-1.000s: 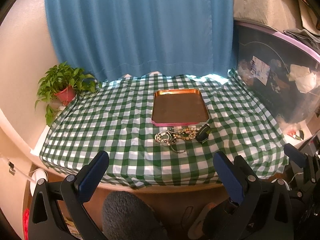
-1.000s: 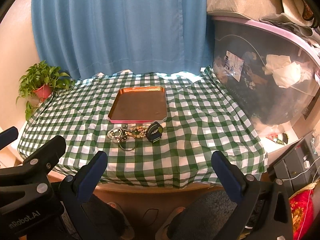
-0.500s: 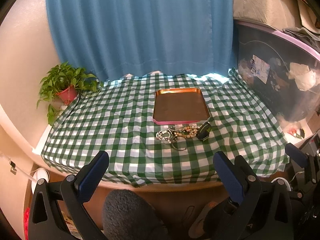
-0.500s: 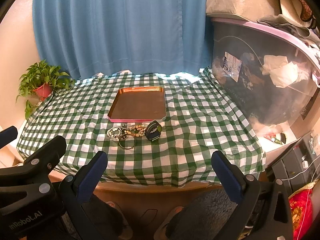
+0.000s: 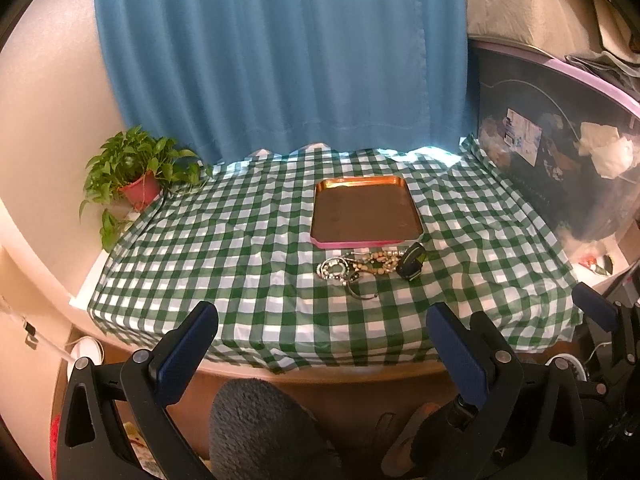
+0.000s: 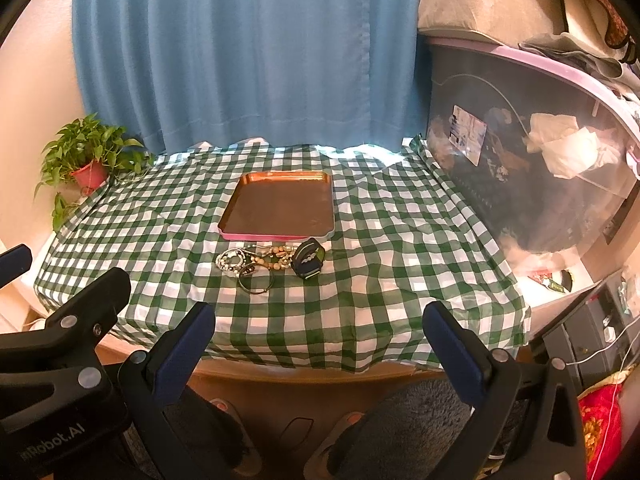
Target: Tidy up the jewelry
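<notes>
A copper tray with a pink rim point(image 5: 320, 242) point(image 6: 224, 232) lies empty on the green checked tablecloth. Just in front of it lies a small pile of jewelry: a beaded bracelet point(image 5: 332, 269) point(image 6: 232, 259), a beaded necklace point(image 5: 378, 261) point(image 6: 276, 258), a thin metal bangle point(image 5: 362, 294) point(image 6: 256, 282) and a dark watch point(image 5: 412, 266) point(image 6: 308, 262). My left gripper point(image 5: 320, 340) and my right gripper point(image 6: 318, 338) are both open and empty, held back off the table's near edge, well short of the jewelry.
A potted plant point(image 5: 136, 172) point(image 6: 86, 160) stands at the table's far left corner. A blue curtain point(image 5: 280, 60) hangs behind. A large clear storage bin point(image 6: 540, 152) borders the table's right side. The table's front edge point(image 6: 320, 368) lies just beyond my fingertips.
Both grippers have drawn back and risen slightly; the table and jewelry look a little farther away. Nothing on the table has moved.
</notes>
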`<state>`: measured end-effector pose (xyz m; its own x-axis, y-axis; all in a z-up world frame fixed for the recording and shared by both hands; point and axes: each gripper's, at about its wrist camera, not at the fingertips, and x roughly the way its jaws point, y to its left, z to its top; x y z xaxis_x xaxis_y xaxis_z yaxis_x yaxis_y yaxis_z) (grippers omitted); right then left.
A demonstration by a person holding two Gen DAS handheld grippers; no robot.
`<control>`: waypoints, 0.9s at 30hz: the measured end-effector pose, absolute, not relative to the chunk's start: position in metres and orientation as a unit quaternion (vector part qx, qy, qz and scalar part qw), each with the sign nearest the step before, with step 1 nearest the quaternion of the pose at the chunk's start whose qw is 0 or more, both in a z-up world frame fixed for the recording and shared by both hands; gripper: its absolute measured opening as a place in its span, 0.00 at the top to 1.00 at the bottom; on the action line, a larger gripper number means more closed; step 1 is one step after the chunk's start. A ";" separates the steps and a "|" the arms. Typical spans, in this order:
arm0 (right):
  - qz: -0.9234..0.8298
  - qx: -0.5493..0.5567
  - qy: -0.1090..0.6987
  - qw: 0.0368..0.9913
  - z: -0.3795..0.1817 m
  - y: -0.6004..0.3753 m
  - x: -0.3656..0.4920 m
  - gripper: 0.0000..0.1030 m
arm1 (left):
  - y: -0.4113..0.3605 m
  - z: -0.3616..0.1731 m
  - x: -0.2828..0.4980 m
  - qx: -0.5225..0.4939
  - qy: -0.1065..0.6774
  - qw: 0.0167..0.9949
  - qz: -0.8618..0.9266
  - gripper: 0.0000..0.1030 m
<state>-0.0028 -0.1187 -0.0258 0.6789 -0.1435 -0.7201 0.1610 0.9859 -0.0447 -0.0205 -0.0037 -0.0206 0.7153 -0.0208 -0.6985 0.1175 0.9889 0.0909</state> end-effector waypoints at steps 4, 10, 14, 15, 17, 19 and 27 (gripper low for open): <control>-0.083 0.009 0.392 0.916 -0.026 -0.118 -0.003 0.00 | -0.004 -0.022 -0.016 0.062 0.383 0.921 -0.042 0.00; -0.084 0.007 0.399 0.913 -0.031 -0.114 0.000 0.00 | 0.001 -0.030 -0.006 0.057 0.393 0.917 -0.039 0.00; -0.074 0.019 0.407 0.910 -0.036 -0.113 0.011 0.00 | 0.007 -0.040 0.004 0.054 0.397 0.915 -0.038 0.00; -0.071 0.022 0.408 0.910 -0.038 -0.113 0.013 0.00 | 0.009 -0.044 0.007 0.054 0.393 0.917 -0.033 0.00; -0.066 0.021 0.414 0.908 -0.045 -0.114 0.019 0.00 | 0.012 -0.055 0.014 0.058 0.392 0.917 -0.031 0.00; -0.059 0.013 0.426 0.903 -0.056 -0.114 0.027 0.00 | 0.015 -0.067 0.020 0.059 0.395 0.916 -0.031 0.00; 0.016 0.027 0.390 0.920 -0.104 -0.140 0.043 0.00 | 0.031 -0.137 0.062 0.085 0.391 0.916 -0.014 0.00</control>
